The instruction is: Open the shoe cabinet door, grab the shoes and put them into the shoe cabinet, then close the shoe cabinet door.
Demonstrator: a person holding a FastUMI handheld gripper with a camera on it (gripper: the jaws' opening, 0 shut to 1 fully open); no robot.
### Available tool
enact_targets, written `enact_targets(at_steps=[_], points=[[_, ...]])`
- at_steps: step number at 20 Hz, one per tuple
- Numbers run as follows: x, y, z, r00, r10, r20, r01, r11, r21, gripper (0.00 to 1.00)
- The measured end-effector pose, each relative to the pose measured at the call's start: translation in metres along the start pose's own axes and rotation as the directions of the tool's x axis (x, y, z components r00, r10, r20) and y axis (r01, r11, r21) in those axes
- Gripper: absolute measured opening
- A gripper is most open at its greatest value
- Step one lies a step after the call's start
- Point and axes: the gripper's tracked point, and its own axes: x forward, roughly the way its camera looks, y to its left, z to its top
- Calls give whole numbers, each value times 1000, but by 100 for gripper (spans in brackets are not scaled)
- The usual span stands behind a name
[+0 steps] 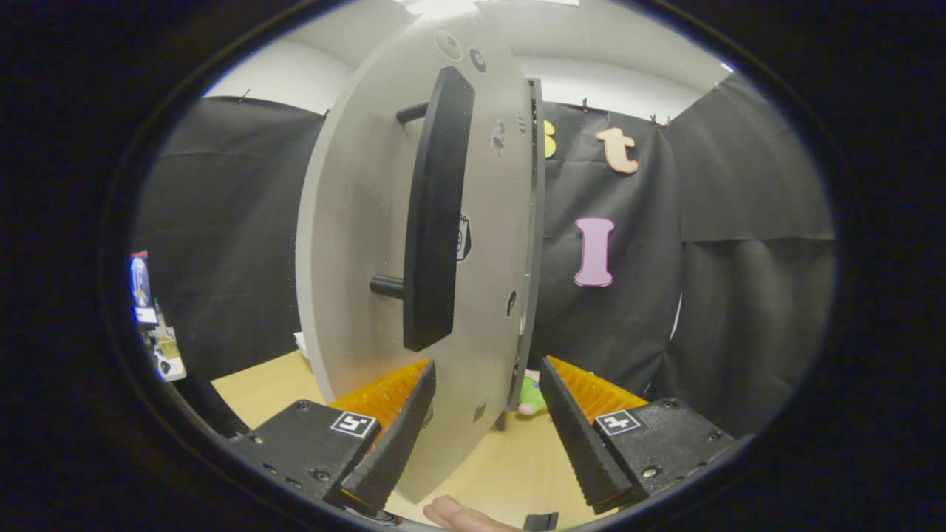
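Observation:
The grey shoe cabinet door [355, 244] stands close in front of me, swung out so I see it at a slant. A long black vertical handle [436, 214] stands off it on two short posts. My gripper [488, 366] is open, with its fingers low, just under the handle's lower end. The door's bottom part lies between the fingers, and neither finger presses on it. Beyond the door's free edge, a small green and pink thing [531, 395], perhaps a shoe, lies on the wooden table [259, 391], mostly hidden.
Black cloth walls close the booth behind and to both sides. Some small clutter [151, 318] stands at the far left by the table's edge. A person's fingertip [458, 515] shows just below the fingers.

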Motion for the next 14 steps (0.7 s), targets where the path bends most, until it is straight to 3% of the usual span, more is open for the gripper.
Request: enact_targets(at_steps=[9,14], points=[[41,49,-1,1000,28,7,-28,999,26,93],[86,105,-10,993,118,-26,-115,988,100,93]])
